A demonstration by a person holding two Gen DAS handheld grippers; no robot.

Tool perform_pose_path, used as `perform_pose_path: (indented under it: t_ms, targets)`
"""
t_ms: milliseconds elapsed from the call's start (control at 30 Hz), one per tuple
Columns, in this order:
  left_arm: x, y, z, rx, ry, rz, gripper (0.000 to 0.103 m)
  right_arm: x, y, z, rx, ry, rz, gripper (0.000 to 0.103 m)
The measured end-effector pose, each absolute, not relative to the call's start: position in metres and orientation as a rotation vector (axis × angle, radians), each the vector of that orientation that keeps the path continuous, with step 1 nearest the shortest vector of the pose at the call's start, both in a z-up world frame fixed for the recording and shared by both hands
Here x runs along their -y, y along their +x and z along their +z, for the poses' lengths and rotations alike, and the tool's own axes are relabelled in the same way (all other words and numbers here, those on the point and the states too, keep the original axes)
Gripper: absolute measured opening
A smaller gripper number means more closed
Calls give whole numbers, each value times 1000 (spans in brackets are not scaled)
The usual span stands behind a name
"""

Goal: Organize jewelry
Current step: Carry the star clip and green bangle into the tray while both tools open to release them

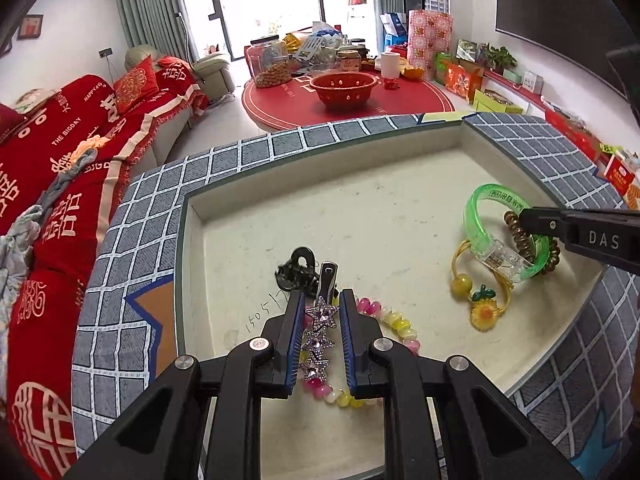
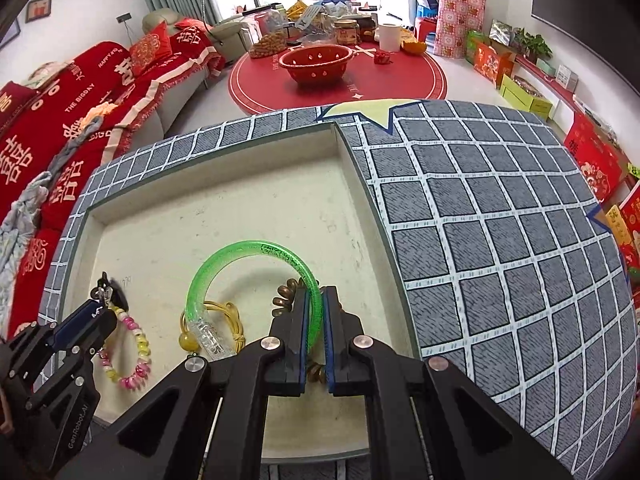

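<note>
While both tools sit inside the shallow cream tray, each straddles a different piece, so two separate slips are possible.

Left tool, lower centre of the left wrist view: fingers narrowed around the star hair clip, pads just beside the rhinestone stars or lightly on them; I cannot tell if they grip. The clip lies across the pink-and-yellow bead bracelet, with a black claw clip touching its far end. Risk: a lift drags the beads along, or the faceted stars twist out from between the pads.

Right tool, lower centre of the right wrist view: narrow, with the rim of the green bangle between its pads; the bangle stands tilted up off the tray floor. Contact looks likely, not certain. A brown coil hair tie sits just beside the left pad, and a yellow cord tie with sunflower charm lies under the bangle's clear section. Risk: the smooth curved plastic pivots or squirts free; the coil or cord snags and rides up.

The tray wall is near the right tool; a sideways pull could knock the bangle against it.
</note>
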State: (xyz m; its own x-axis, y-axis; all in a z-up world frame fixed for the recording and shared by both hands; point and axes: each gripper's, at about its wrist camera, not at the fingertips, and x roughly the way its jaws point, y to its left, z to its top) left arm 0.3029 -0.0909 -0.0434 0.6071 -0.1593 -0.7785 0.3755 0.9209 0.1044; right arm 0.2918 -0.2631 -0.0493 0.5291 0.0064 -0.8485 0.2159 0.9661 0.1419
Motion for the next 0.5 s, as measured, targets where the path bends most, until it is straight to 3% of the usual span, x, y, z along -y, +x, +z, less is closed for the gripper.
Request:
perform_pose_path:
  t_ms: [267,333,433,467,500]
  targets:
    - [96,298,-42,-857,299,-286,31,258,292,-49,-1011,245,-100,10]
    - [95,297,-38,-842,300,-280,31,258,292,-48,-1015,260,-85,14]
    - [94,296,-32,-828,292,-275,31,259,289,-46,-1005,289,-64,50]
    - [93,295,-30,-824,289,-276,31,260,286,-44,-991,296,-60,59]
    - [93,295,-28,-817,288,-277,31,259,284,-41,-978,295,-63,59]
